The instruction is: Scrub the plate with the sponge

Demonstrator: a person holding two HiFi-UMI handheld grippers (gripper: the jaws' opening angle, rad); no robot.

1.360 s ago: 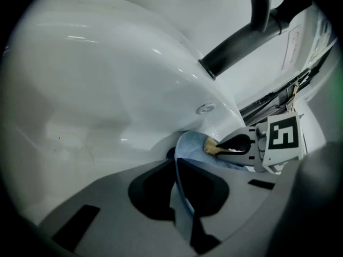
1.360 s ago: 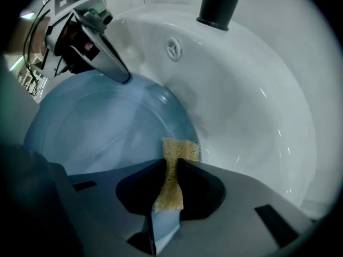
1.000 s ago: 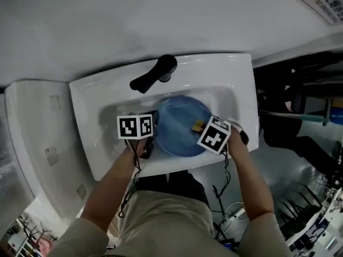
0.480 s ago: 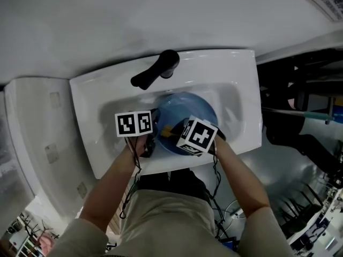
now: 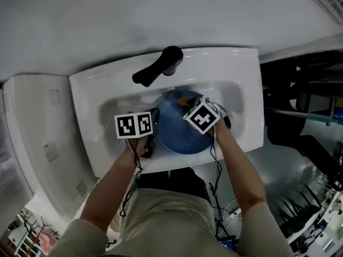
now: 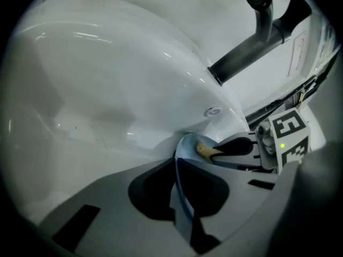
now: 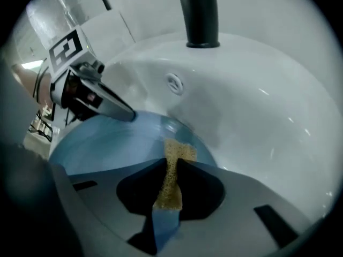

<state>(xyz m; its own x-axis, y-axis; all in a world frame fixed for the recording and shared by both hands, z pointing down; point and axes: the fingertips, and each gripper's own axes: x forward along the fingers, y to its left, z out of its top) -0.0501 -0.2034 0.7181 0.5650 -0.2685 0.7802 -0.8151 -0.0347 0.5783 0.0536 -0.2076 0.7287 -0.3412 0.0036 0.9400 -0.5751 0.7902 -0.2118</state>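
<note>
A blue plate [image 5: 179,127] lies tilted in the white sink basin [image 5: 236,98]. My left gripper [image 5: 153,123] is shut on the plate's left rim [image 6: 179,167]; the thin blue edge runs between its jaws. My right gripper [image 5: 185,101] is shut on a yellow sponge [image 7: 170,178], whose far end presses on the plate's [image 7: 107,143] upper part near the basin wall. The sponge [image 6: 204,150] and the right gripper's dark jaws also show past the rim in the left gripper view. In the head view, only a scrap of the sponge [image 5: 183,98] peeks beyond the marker cube.
A black faucet [image 5: 159,68] reaches over the back of the basin, its spout [image 7: 198,15] just beyond the sponge. An overflow hole [image 7: 174,83] sits in the basin wall. A white toilet [image 5: 32,138] stands at the left; dark equipment and cables crowd the right.
My right gripper has swept the sponge from the plate's right side across to its middle, then up to its far edge near the faucet. The left gripper and plate have stayed put.
</note>
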